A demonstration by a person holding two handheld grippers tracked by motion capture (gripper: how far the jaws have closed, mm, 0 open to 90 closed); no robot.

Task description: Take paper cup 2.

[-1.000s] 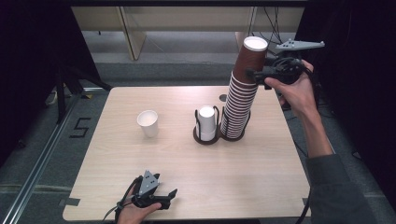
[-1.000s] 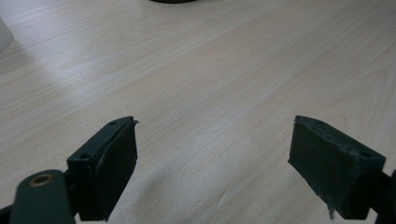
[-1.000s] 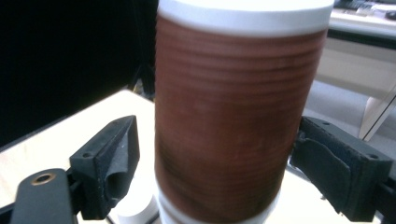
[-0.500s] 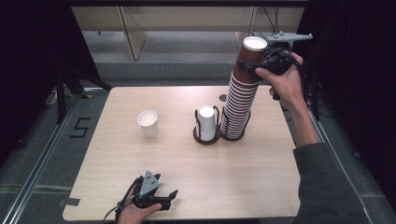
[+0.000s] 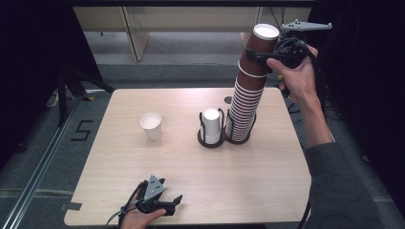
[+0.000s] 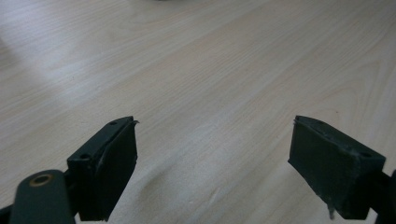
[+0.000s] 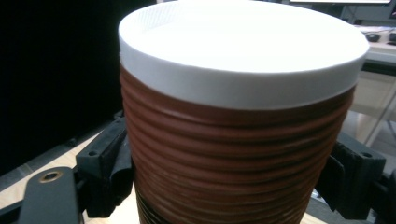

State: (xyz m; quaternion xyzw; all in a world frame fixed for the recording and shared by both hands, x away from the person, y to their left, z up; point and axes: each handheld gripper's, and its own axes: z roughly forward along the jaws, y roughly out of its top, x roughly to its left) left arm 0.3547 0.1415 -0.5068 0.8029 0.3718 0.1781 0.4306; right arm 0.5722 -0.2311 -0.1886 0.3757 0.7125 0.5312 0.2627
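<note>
Brown ribbed paper cups form a tall stack point(image 5: 248, 90) that leans as it rises from a black holder point(image 5: 239, 138) on the wooden table point(image 5: 191, 191). My judgement is that the stack is the main risk: if I lift the top cup point(image 5: 258, 47) at an angle, or if it sticks to the cup below, several could come away together, or the leaning column could tip over onto the table.

Beside it stands a second holder with a short white stack point(image 5: 211, 124), and a single white cup point(image 5: 151, 126) sits well apart to the left.

My right gripper point(image 5: 264, 53) is at the top cup. Its jaws have just been closing and now sit against the cup's ribbed sides; in the right gripper view its fingers point(image 7: 105, 172) press the wall on both sides.

My left gripper point(image 5: 165, 202) rests at the near table edge, jaws spread about halfway, fingers point(image 6: 112, 168) holding nothing, bare wood between them.
</note>
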